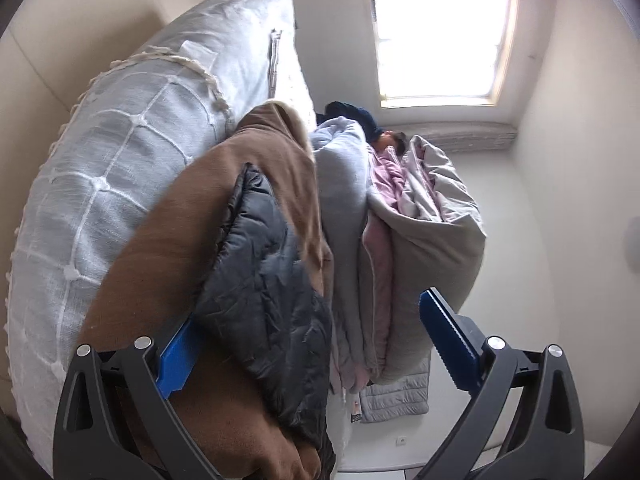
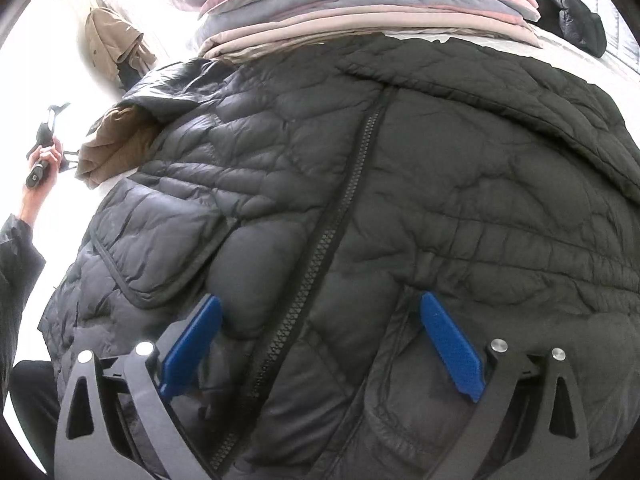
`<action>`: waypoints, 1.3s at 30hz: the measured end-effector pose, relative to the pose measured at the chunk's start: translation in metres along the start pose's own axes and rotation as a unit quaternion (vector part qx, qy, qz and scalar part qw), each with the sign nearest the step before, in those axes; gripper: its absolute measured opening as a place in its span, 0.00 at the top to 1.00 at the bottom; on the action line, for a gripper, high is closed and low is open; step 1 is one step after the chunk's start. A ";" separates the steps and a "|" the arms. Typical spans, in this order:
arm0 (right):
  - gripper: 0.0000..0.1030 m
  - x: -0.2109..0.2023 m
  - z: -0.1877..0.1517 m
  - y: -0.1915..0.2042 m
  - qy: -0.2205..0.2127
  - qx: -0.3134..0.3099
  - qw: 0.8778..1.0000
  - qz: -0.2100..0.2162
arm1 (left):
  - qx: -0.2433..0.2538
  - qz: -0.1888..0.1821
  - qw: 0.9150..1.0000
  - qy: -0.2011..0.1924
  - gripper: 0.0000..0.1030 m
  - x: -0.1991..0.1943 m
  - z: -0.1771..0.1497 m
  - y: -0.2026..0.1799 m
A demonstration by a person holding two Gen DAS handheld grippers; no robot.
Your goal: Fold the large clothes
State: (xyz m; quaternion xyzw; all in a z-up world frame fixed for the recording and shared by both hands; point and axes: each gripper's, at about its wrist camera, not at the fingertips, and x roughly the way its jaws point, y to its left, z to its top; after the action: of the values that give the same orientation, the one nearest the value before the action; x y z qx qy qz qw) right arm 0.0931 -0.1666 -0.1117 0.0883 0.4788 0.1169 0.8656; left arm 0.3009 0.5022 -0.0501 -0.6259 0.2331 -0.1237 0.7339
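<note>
Black quilted puffer jacket (image 2: 400, 208) lies spread on the bed, zipper up, below a stack of folded clothes (image 2: 360, 12). Right hand-held gripper (image 2: 320, 344) rests on it, jaws wide, gripping nothing. Left hand-held gripper (image 1: 308, 344) also gapes, straddling the jacket's edge.

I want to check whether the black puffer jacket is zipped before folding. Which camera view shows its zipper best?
The right wrist view: the black puffer jacket fills the frame and its zipper runs closed down the front. The left wrist view shows only a rumpled part of the jacket, no zipper visible.
</note>
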 end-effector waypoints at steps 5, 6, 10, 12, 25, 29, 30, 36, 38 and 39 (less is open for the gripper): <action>0.07 0.001 0.000 0.001 0.001 -0.002 1.000 -0.002 | 0.008 -0.013 1.000 -0.007 0.07 0.000 0.003 0.003; 0.07 0.001 0.000 0.001 0.002 -0.002 1.000 -0.002 | 0.009 -0.010 1.000 -0.009 0.07 0.000 0.003 0.004; 0.07 0.001 0.000 0.001 0.002 -0.002 1.000 -0.003 | 0.032 0.037 0.999 -0.001 0.54 0.006 0.002 0.001; 0.07 0.001 0.000 0.001 0.002 -0.003 1.000 -0.004 | 0.030 0.066 0.997 0.019 0.91 0.014 0.002 0.005; 0.07 -0.007 0.005 -0.005 -0.003 0.031 0.999 0.028 | 0.158 0.075 0.985 -0.001 0.99 0.011 -0.025 -0.070; 0.07 -0.024 0.010 -0.012 -0.021 0.061 0.996 0.060 | 0.194 0.043 0.980 0.013 0.99 0.019 -0.052 -0.118; 0.07 -0.027 0.011 -0.012 -0.026 0.062 0.996 0.061 | 0.206 0.038 0.978 0.019 0.99 0.024 -0.062 -0.131; 0.07 -0.074 0.021 -0.025 -0.085 0.094 0.988 0.086 | 0.280 -0.011 0.957 0.074 0.99 0.076 -0.154 -0.222; 0.07 -0.089 0.023 -0.035 -0.100 0.113 0.984 0.099 | 0.296 -0.026 0.950 0.098 0.99 0.097 -0.190 -0.244; 0.07 -0.095 0.023 -0.041 -0.105 0.122 0.981 0.105 | 0.303 -0.030 0.946 0.108 0.99 0.108 -0.206 -0.251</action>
State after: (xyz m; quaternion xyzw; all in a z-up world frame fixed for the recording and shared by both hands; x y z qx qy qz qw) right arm 0.0686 -0.2339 -0.0340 0.2546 0.3834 0.1385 0.8769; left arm 0.3188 0.2269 0.1521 -0.3638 0.2440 -0.2774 0.8551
